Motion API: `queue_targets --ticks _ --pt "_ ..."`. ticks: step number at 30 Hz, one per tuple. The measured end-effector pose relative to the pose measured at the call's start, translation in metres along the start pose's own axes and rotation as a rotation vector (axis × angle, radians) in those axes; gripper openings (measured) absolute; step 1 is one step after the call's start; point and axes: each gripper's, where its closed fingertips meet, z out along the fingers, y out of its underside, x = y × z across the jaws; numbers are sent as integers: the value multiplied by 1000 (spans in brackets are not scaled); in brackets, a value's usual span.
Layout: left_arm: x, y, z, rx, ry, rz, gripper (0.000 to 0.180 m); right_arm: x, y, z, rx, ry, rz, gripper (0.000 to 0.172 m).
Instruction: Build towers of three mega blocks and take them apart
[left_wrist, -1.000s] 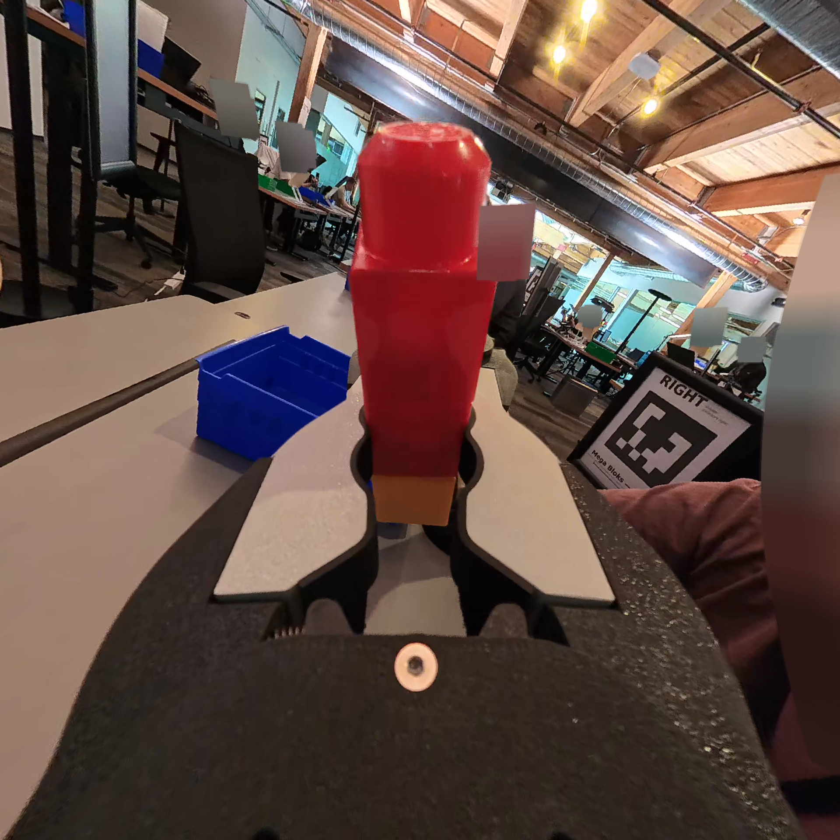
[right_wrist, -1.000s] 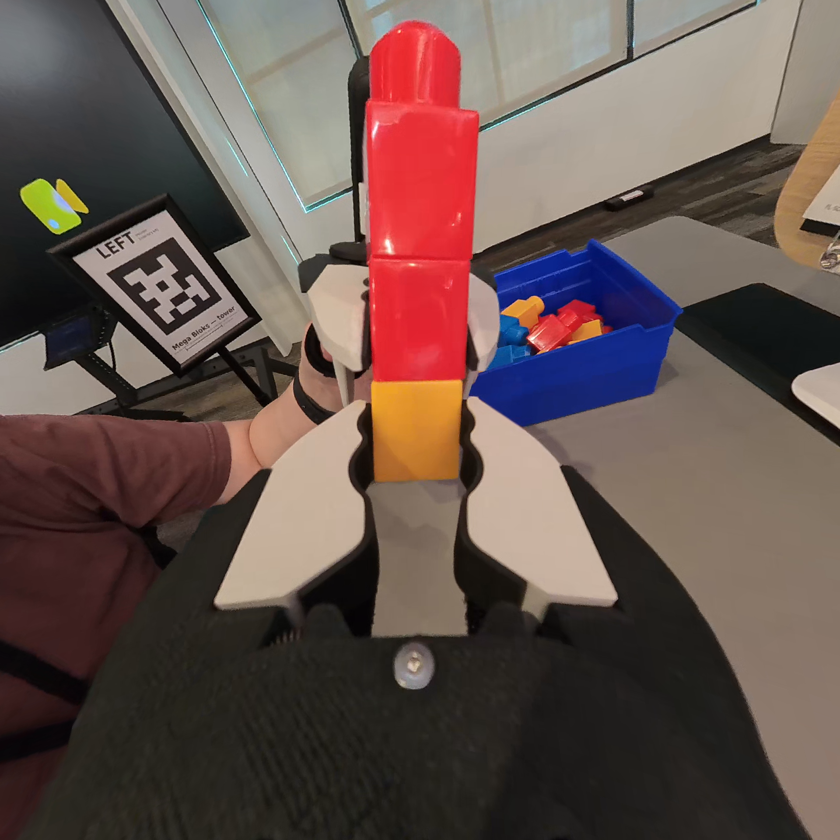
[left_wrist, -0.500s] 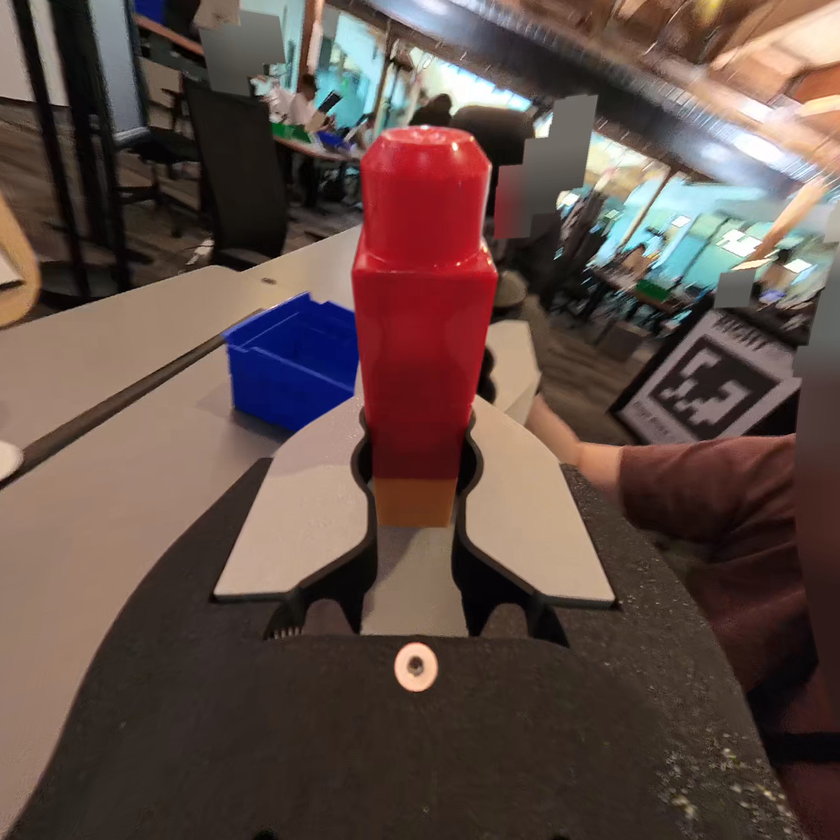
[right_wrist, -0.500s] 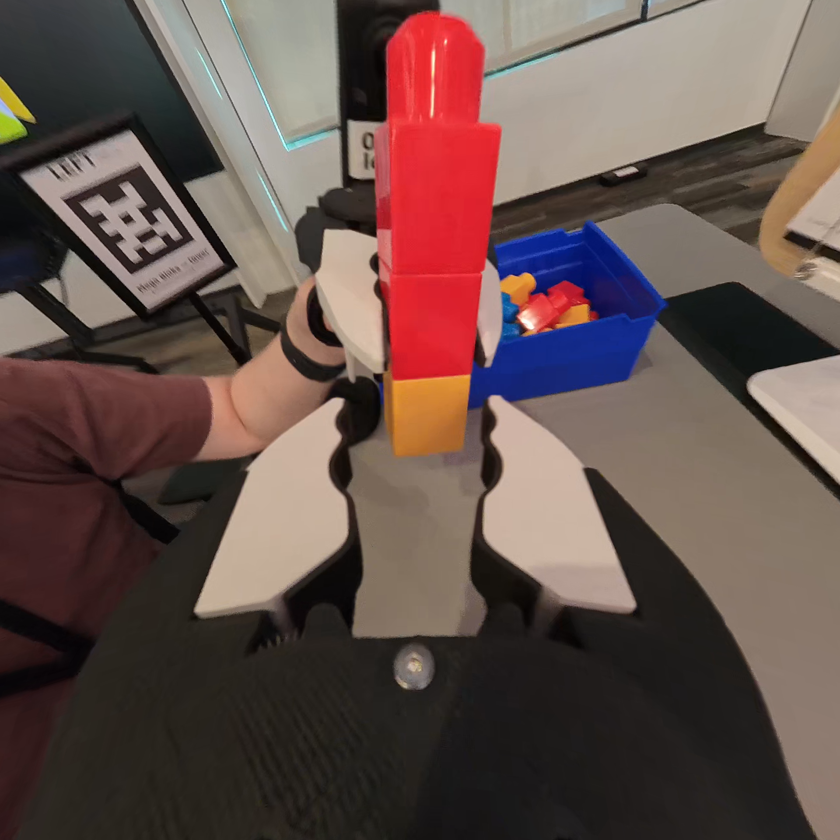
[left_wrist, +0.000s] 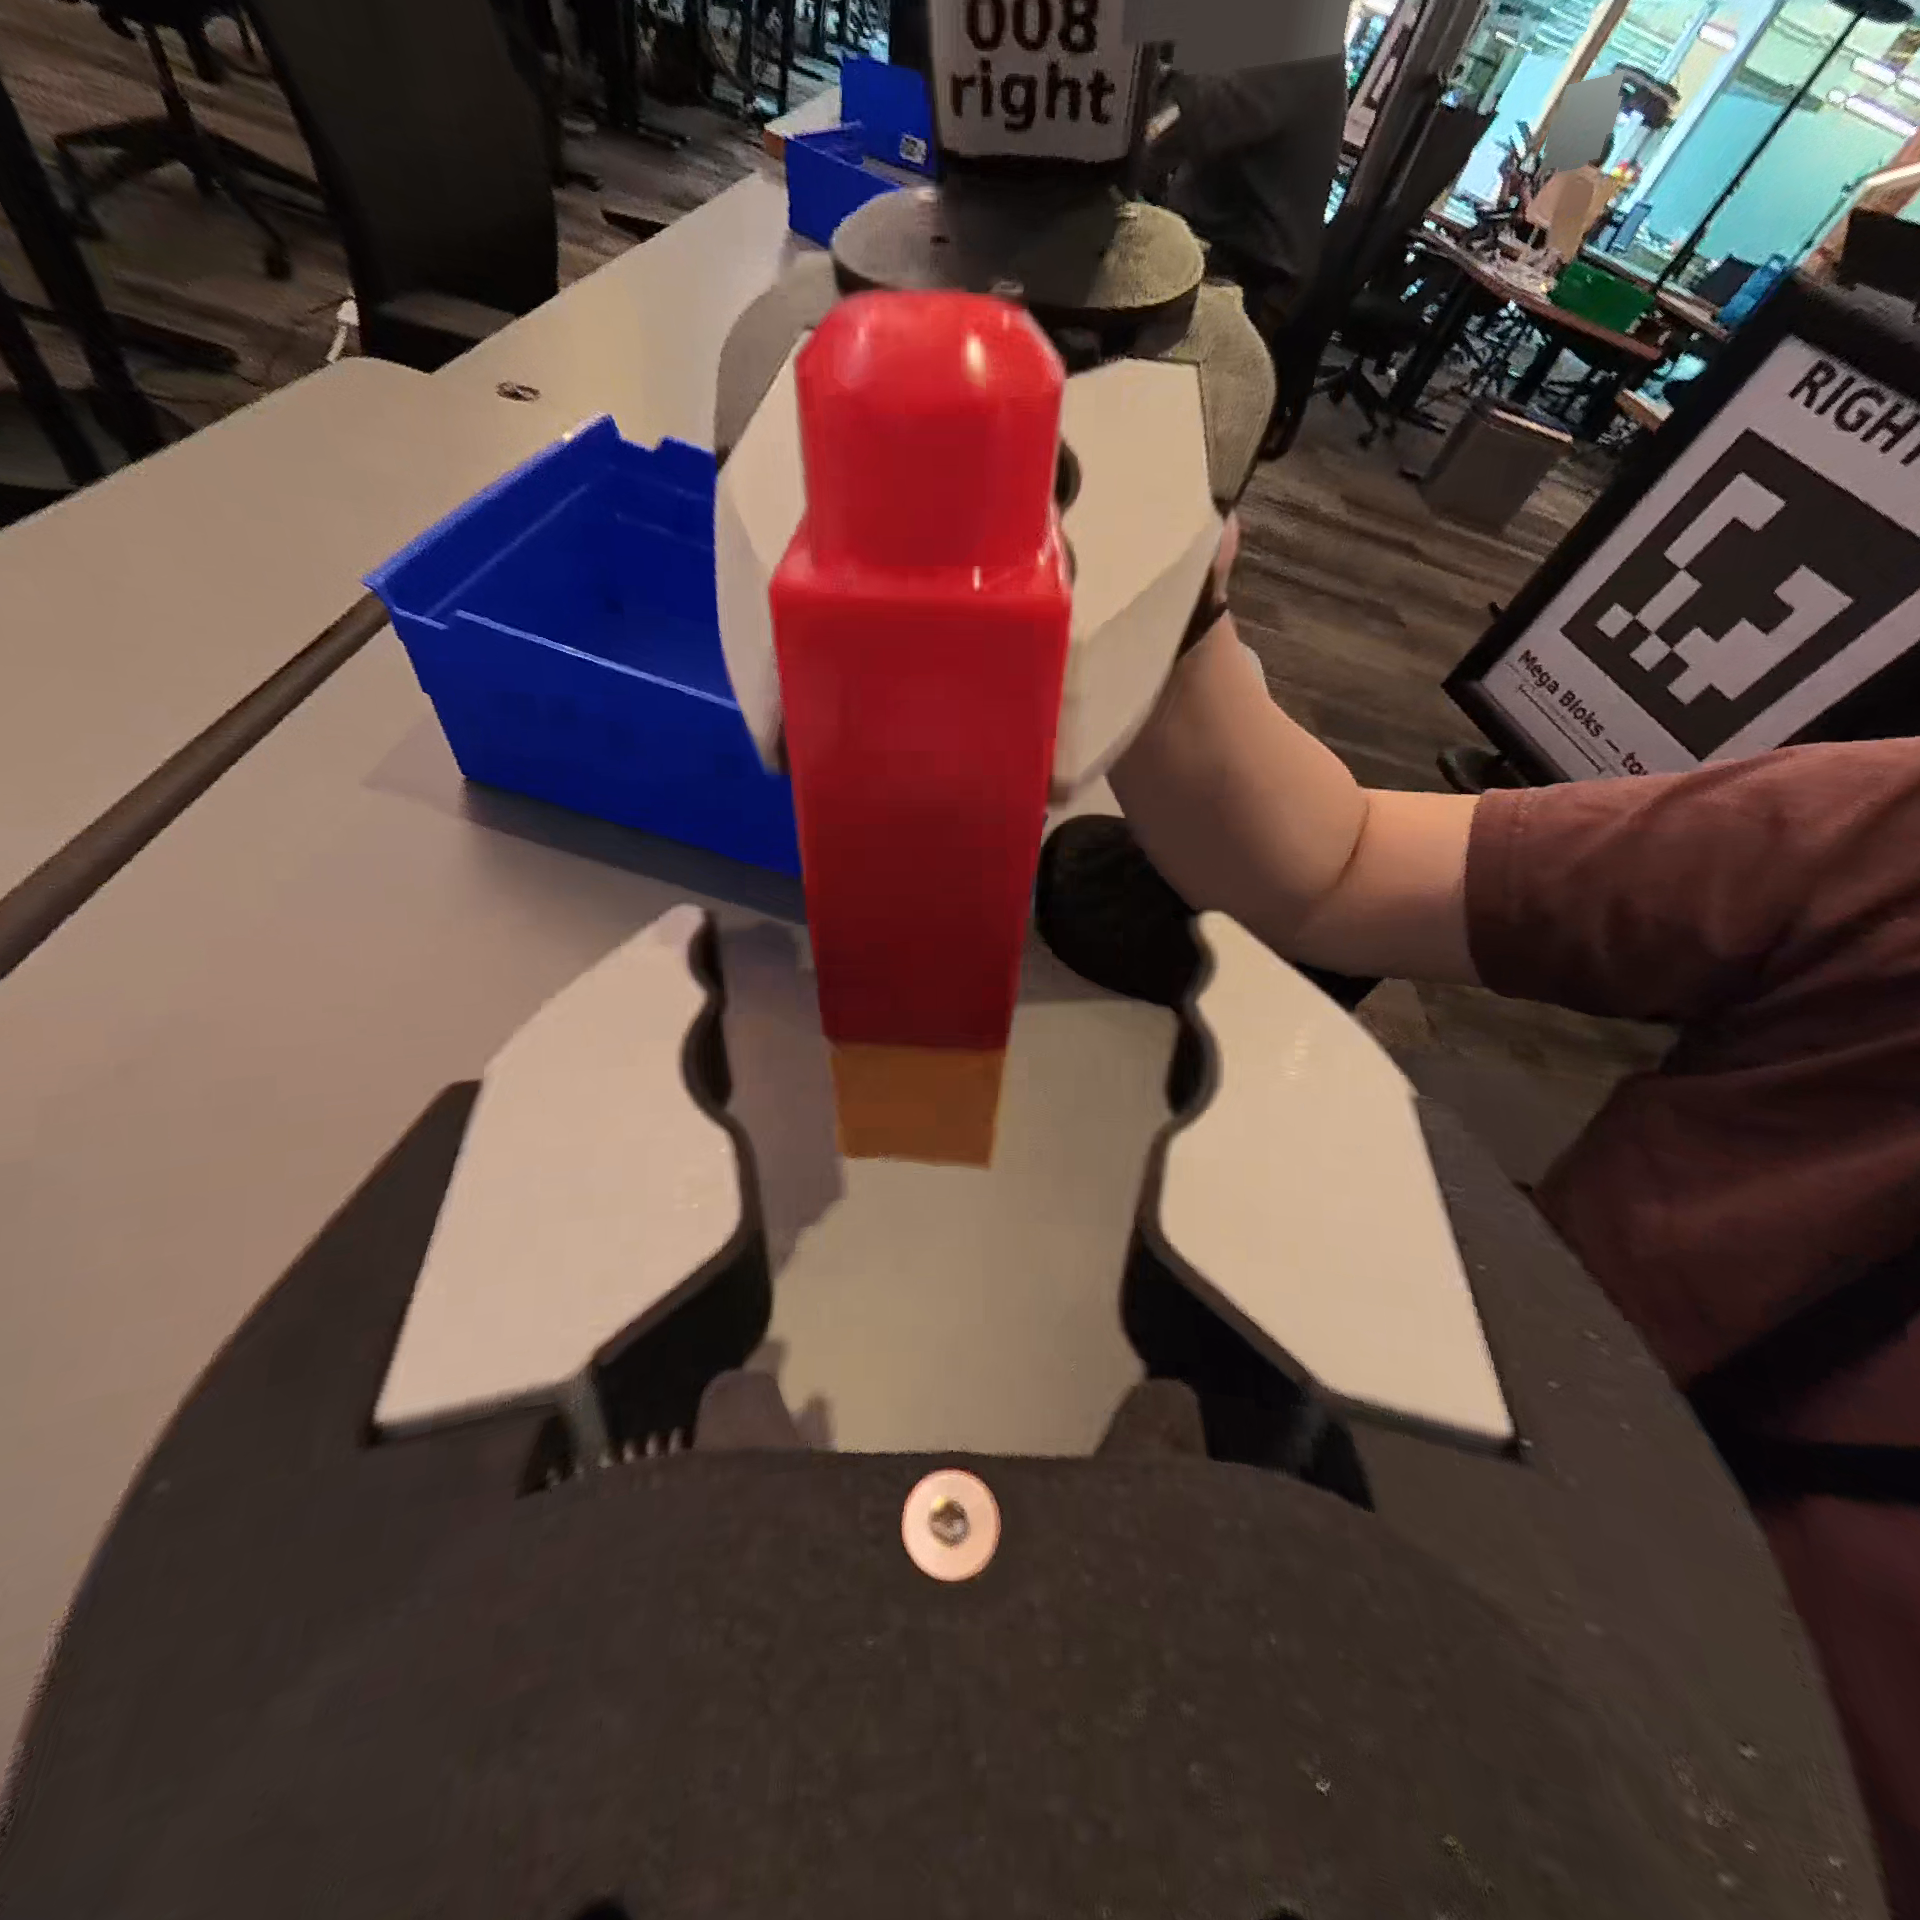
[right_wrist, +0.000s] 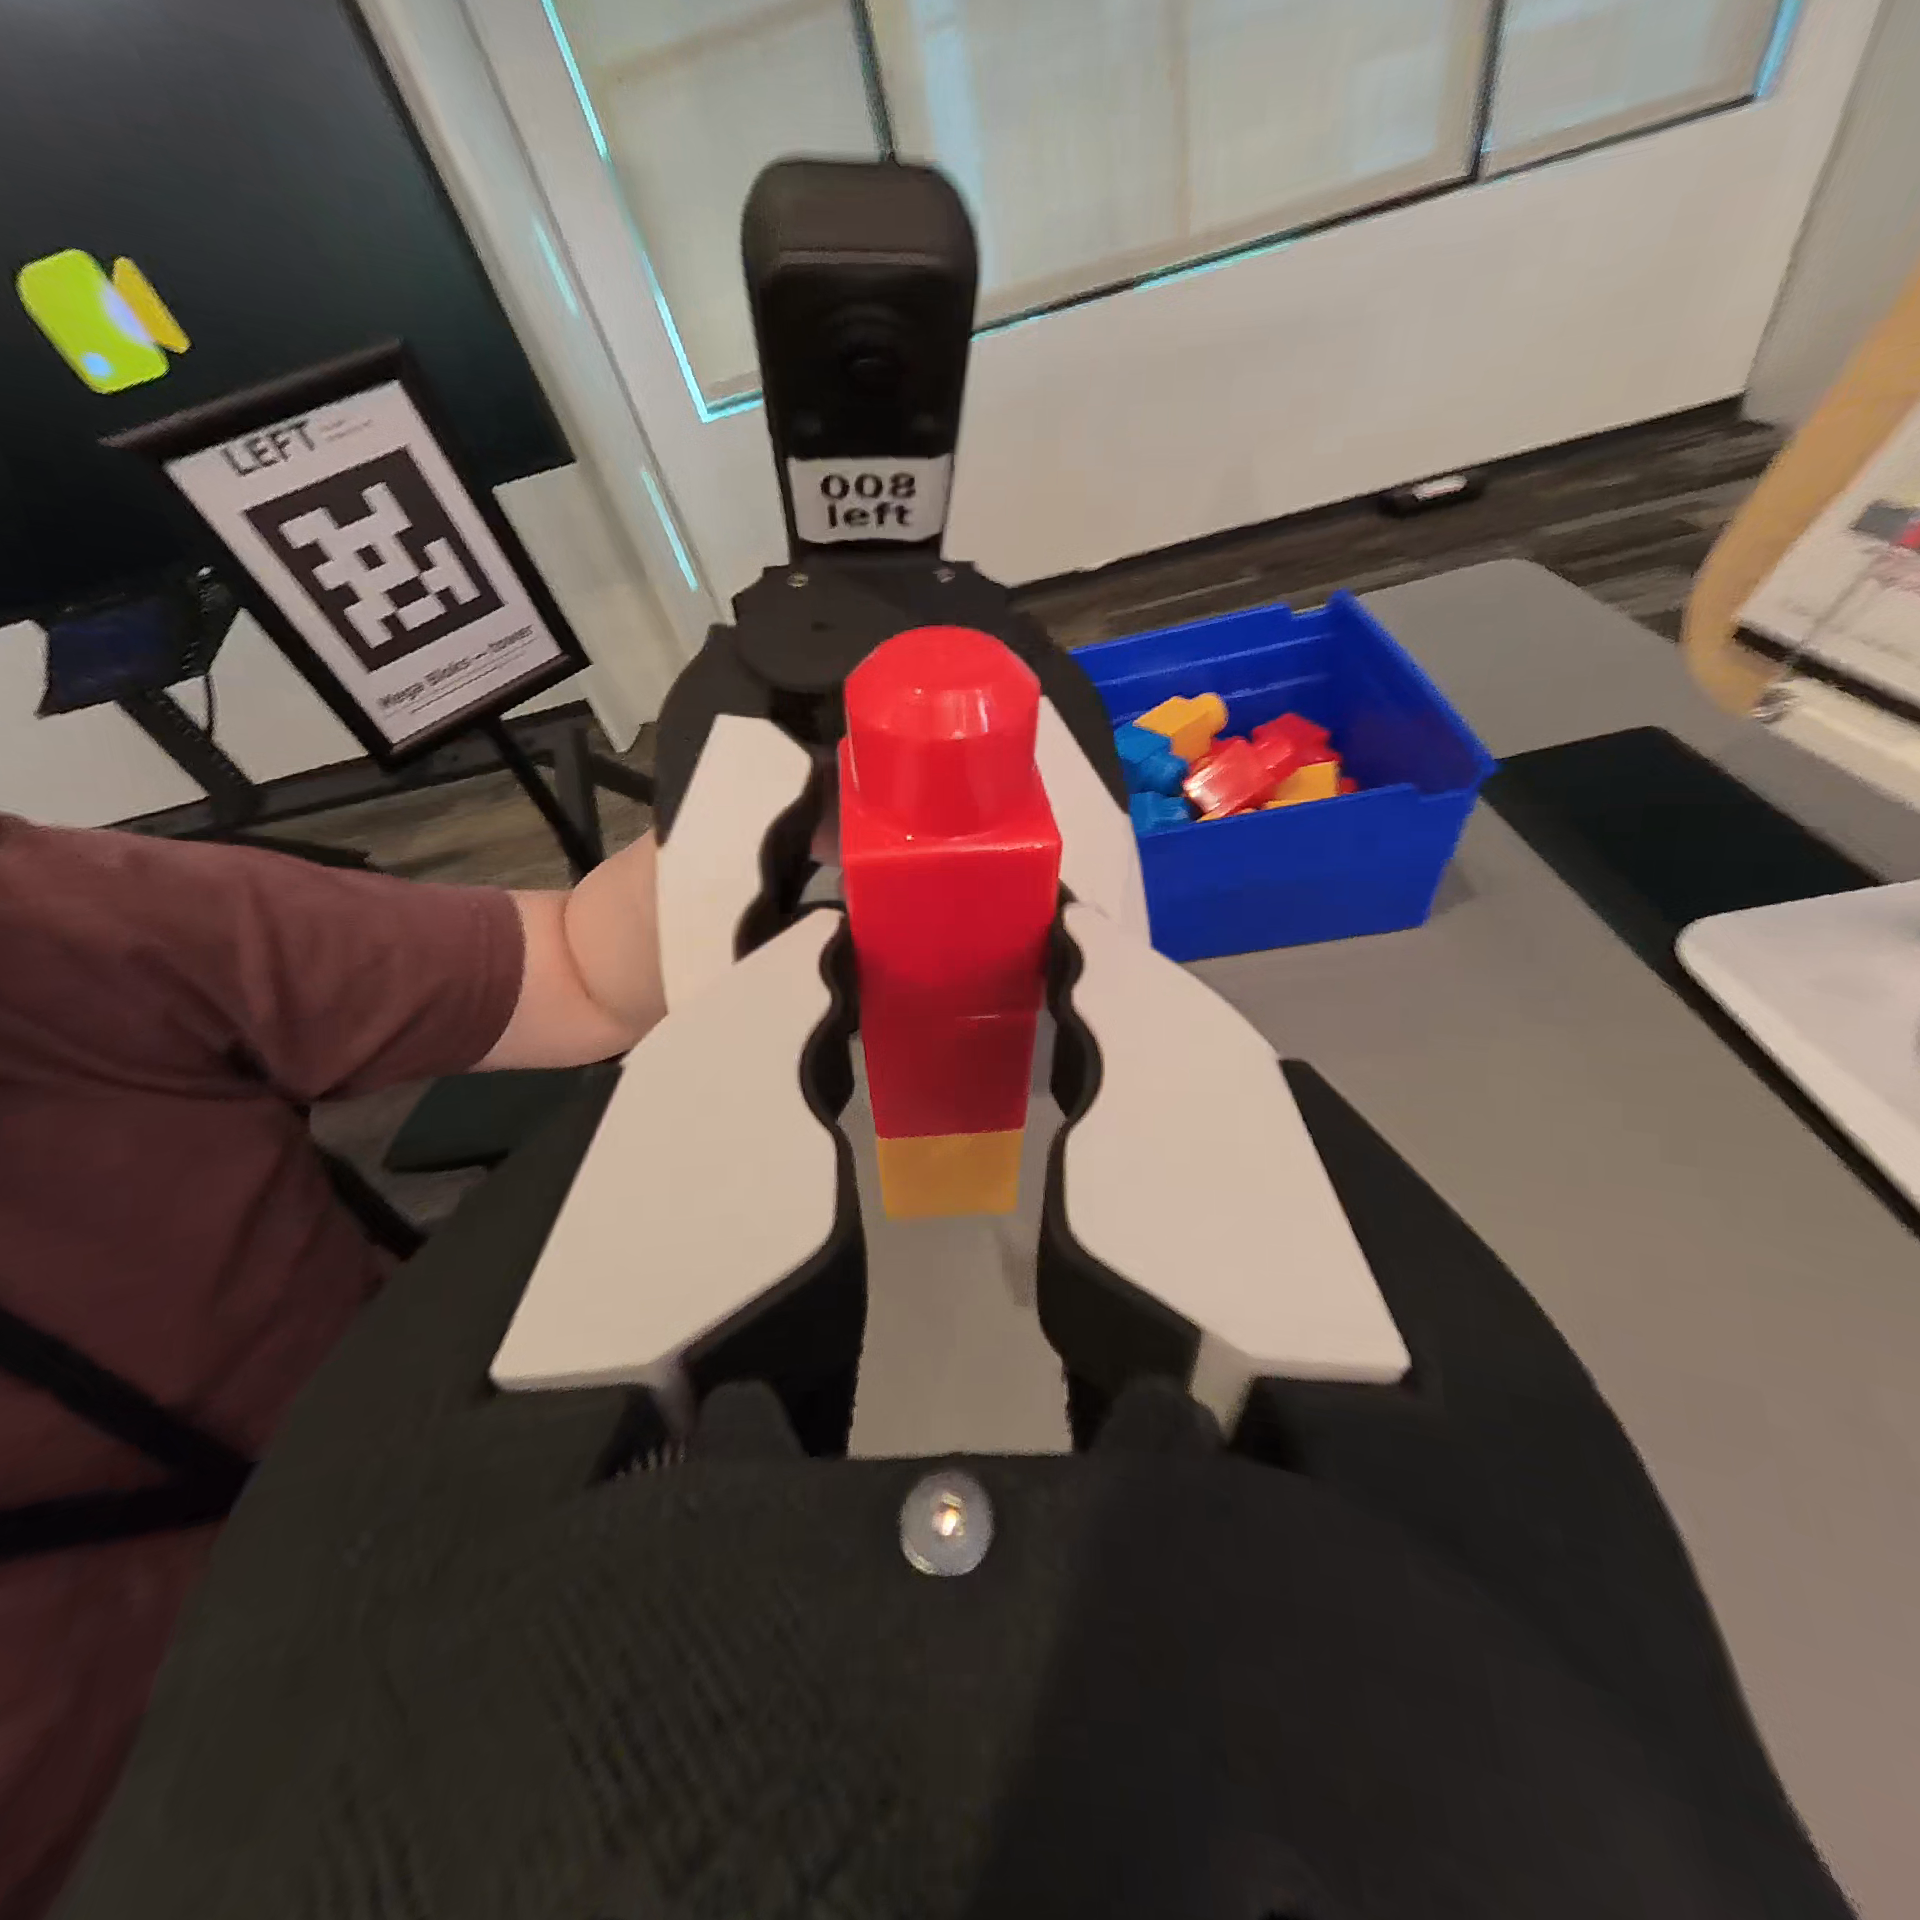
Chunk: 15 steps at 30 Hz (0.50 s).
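Grey counter (right_wrist: 1558, 1143) is lying bare right of the tower; its far edge is running just behind the blue bin (right_wrist: 1299, 883). Bin is holding loose red, yellow and blue blocks (right_wrist: 1236, 769). Tower (right_wrist: 951, 935), two red on one yellow, is standing upright between both tongs. Right tongs (right_wrist: 951, 977) are clamping the red blocks, pads pressing both sides. Left tongs (left_wrist: 951, 966) are gaping wide, clear gaps either side, gripping nothing.
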Motion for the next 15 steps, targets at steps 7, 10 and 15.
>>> queue_targets --ticks 7,10,15 --pt "-6 -15 -38 42 -114 55 83 63 -46 -166 229 582 -135 36" --pt "-11 -17 -49 38 -170 71 82 126 -8 -242 185 950 -71 36" --pt "-12 -22 -61 65 -188 61 80 186 74 -234 77 887 125 36"
